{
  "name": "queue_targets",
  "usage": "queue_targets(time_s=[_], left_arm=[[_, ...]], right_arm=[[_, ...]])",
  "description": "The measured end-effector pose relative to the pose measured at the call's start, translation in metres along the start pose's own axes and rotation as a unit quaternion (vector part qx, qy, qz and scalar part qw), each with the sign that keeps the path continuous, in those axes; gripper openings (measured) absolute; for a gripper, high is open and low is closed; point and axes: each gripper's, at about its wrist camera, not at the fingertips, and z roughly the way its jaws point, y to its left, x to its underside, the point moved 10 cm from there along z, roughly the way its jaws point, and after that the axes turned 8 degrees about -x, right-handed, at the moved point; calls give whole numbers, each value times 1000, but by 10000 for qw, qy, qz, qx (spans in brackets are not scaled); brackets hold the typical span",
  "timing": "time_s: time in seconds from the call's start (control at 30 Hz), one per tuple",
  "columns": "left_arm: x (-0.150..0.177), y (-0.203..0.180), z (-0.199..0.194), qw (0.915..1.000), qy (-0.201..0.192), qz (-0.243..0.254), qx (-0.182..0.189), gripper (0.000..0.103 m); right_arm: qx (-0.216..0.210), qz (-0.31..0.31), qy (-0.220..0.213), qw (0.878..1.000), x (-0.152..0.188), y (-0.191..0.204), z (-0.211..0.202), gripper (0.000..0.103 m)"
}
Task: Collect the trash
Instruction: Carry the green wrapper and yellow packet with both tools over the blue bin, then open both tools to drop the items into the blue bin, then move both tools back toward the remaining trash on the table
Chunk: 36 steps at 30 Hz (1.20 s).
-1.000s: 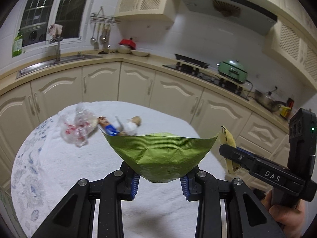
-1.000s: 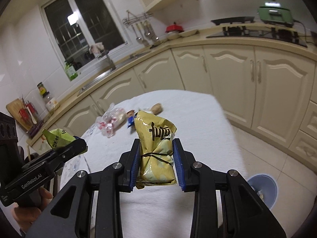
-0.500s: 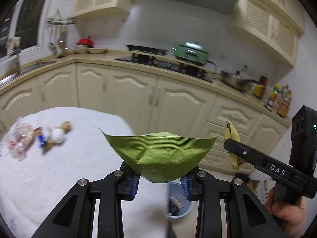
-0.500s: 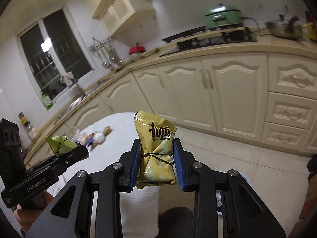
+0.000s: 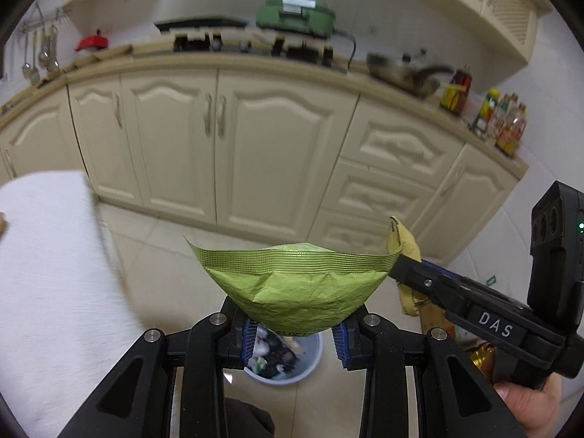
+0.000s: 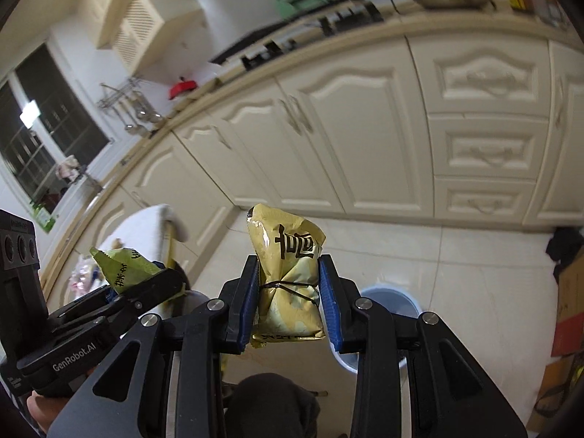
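Clenching a green foil packet [image 5: 295,292] between its blue pads [image 5: 248,339], the left gripper [image 5: 294,339] holds the wrapper with its crimped top edge spread wide above the jaws and its crumpled body pinched low between them. Directly beyond and below those jaws stands a pale blue bin [image 5: 310,365] on the tiled floor [image 5: 153,266], with mixed rubbish visible inside it. To the left of the jaws lies the white-covered bench [image 5: 47,273], its edge blurred. To the right of the jaws the right gripper [image 5: 405,273] reaches in from the side, a yellow packet [image 5: 401,242] showing at its tip. From the right wrist view, the right gripper [image 6: 288,310] is clamped on that yellow packet [image 6: 286,273], which stands upright between the blue pads [image 6: 330,299], printed with dark characters and bound round the middle by a thin dark band. Just beyond the right-hand jaw the rim of the same bin [image 6: 387,297] shows, mostly hidden behind the finger. To the left of these jaws the left gripper [image 6: 160,284] appears from the side, the green foil packet [image 6: 120,270] sticking out of its closed tip. Cream cabinet doors [image 6: 346,127] fill the background ahead of both sets of jaws.
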Motion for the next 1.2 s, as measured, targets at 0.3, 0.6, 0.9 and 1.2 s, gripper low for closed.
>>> queue_targets(time_s=[0.3,0.6,0.9,1.2], left_arm=[[-29,-32,133,9950,995,85,-18,42],[-51,-36,176,9940,1016,50,-391,95],[-33,-35,107,9967,435,136,-678,102],[-12,-21,-14,9949,-552,151,-832,102]], right_arm=[[237,862,513,9947,16,-85,68,38],[375,1344,508,9889,29,-116,65,82],[422,1307,203,9903,19,-93,31,103],[271,912,-30,9955,7,-25,3,103]])
